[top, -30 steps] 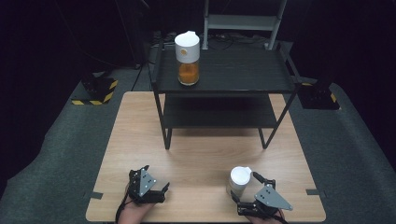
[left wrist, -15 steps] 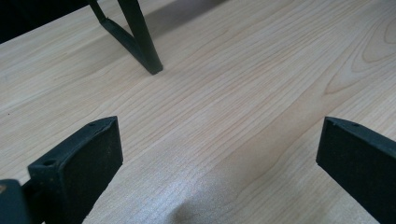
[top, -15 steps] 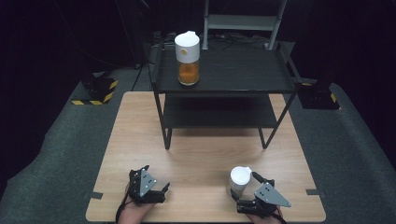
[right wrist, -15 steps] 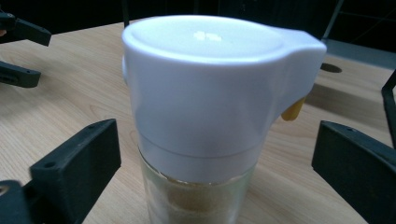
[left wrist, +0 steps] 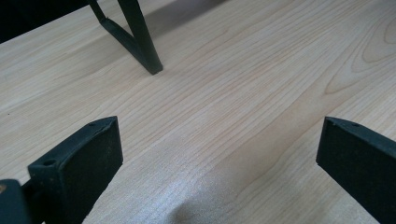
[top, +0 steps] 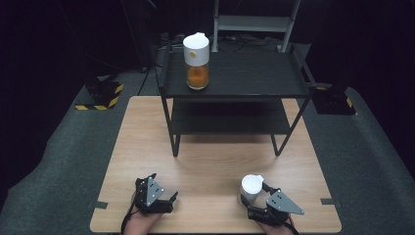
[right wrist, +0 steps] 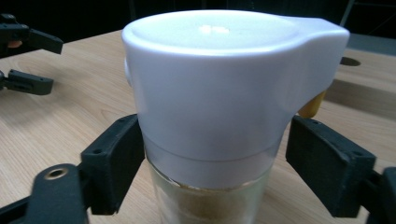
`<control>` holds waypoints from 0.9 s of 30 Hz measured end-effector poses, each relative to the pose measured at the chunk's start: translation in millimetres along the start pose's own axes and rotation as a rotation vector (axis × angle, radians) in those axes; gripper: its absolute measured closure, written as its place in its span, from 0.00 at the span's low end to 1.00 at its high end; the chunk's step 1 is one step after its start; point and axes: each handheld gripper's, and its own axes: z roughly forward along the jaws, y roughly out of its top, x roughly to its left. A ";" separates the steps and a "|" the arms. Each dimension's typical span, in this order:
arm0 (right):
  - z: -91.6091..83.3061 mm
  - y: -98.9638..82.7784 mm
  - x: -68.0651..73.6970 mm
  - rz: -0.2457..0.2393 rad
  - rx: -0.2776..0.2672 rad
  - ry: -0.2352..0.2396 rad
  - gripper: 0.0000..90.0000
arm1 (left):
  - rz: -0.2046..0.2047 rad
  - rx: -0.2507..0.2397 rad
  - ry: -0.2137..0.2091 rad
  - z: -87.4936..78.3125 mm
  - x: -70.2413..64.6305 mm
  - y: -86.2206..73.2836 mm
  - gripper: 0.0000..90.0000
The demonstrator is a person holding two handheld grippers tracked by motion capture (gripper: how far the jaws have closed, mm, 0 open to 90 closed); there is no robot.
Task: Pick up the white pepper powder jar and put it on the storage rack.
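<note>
Right gripper view: the right gripper (right wrist: 212, 172) had its two black jaws on both sides of a spice jar (right wrist: 219, 107) with a white lid, right where the lid meets the glass.
Grip: the jaws had just been closing on the jar. The left pad sat against the jar. A thin gap still seemed to show at the right pad, so it was hard to tell if the squeeze was tight yet.
Where the jar was: it stood upright on the wooden table (top: 210, 161), near the front edge on the right side, in front of the black shelf (top: 235, 78).
Other jar: a second spice jar (top: 196, 61) with orange powder stood on the top of the shelf, well apart.
Left gripper: the left gripper (left wrist: 219, 154) was wide open and held nothing. It pointed at bare table near a shelf leg (left wrist: 140, 42).
What could go wrong: the lid is smooth and wider than the glass, so a loose squeeze could let the jar slip or tip when lifted. A grip on the lid alone could pull the lid off and spill the powder.
Changed since before: the right jaws stood much wider a second earlier. The jar stayed in its place, and both hands had hardly moved.
</note>
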 end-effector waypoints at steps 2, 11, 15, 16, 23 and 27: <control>0.7 -0.1 -0.7 0.001 -0.001 0.005 0.25 | 0.001 0.001 0.000 0.1 -0.1 0.1 0.01; 2.6 -1.9 -2.0 0.019 -0.020 0.015 0.31 | 0.001 0.002 0.001 0.2 -0.5 0.3 0.01; 3.6 -3.0 -2.0 0.021 -0.025 0.019 0.33 | 0.001 0.002 0.000 0.2 -0.1 0.3 0.01; 3.6 -3.1 -1.9 0.020 -0.025 0.018 0.33 | 0.001 0.002 0.000 0.2 -0.1 0.4 0.01; 3.7 -3.3 -1.7 0.019 -0.028 0.017 0.33 | -0.001 0.001 -0.002 0.2 0.4 0.3 0.01; 2.7 -3.0 -0.2 0.016 -0.029 0.001 0.33 | -0.001 0.001 -0.003 0.2 0.6 0.2 0.01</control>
